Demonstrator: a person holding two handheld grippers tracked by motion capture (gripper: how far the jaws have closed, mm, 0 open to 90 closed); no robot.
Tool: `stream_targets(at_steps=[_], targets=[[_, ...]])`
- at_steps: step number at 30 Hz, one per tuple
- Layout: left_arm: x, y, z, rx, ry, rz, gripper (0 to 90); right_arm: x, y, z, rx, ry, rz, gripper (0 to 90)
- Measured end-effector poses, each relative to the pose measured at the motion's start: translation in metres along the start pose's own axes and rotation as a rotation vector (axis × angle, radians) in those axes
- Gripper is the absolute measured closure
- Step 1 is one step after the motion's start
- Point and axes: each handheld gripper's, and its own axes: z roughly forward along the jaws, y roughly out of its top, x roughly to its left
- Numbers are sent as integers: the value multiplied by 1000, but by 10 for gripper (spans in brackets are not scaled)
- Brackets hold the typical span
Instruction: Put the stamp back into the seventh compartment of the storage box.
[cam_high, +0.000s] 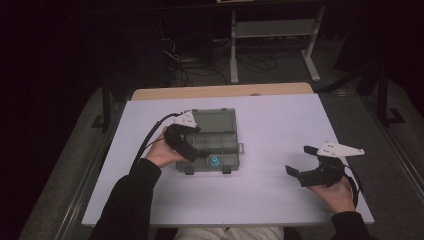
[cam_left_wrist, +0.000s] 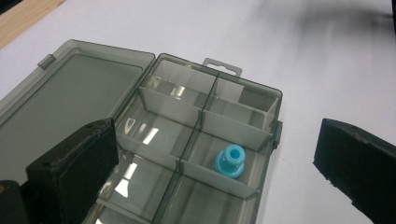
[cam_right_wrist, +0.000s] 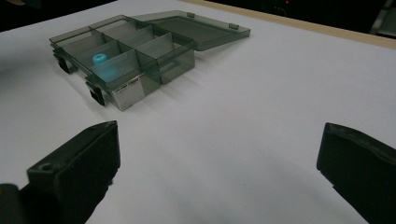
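A smoky grey compartment box (cam_high: 236, 150) lies on the white table with its lid (cam_high: 215, 120) folded back flat. A small blue plastic piece (cam_high: 214, 161) sits in a front compartment. My left gripper (cam_high: 199, 153) hovers over the box's left side, open and empty. In the left gripper view the blue piece (cam_left_wrist: 229, 161) lies loose in its compartment of the box (cam_left_wrist: 205, 119), below and between the wide black jaws of my left gripper (cam_left_wrist: 217, 144). My right gripper (cam_high: 299, 160) stands open over bare table to the right. Ahead of its jaws (cam_right_wrist: 219, 149) I see the box (cam_right_wrist: 140, 84) and blue piece (cam_right_wrist: 99, 59).
White sheet (cam_high: 270, 130) covers the table, with a wooden edge (cam_high: 225, 91) at the back. Beyond it stand a metal desk frame (cam_high: 272, 30) and loose cables (cam_high: 190, 65) on a dark floor. The box's other compartments look bare.
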Motion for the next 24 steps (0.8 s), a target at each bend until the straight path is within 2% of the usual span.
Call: stream_targets(at_steps=[6, 16, 24], targets=[[0, -7, -8, -22, 4, -2, 0, 0, 0, 0, 1, 0, 0, 0], [1, -27, -24, -66, 24, -32, 0, 0, -1, 1, 3, 0, 1, 0], [0, -43, -33, -77, 35, -44, 0, 1, -1, 1, 6, 0, 2, 0]])
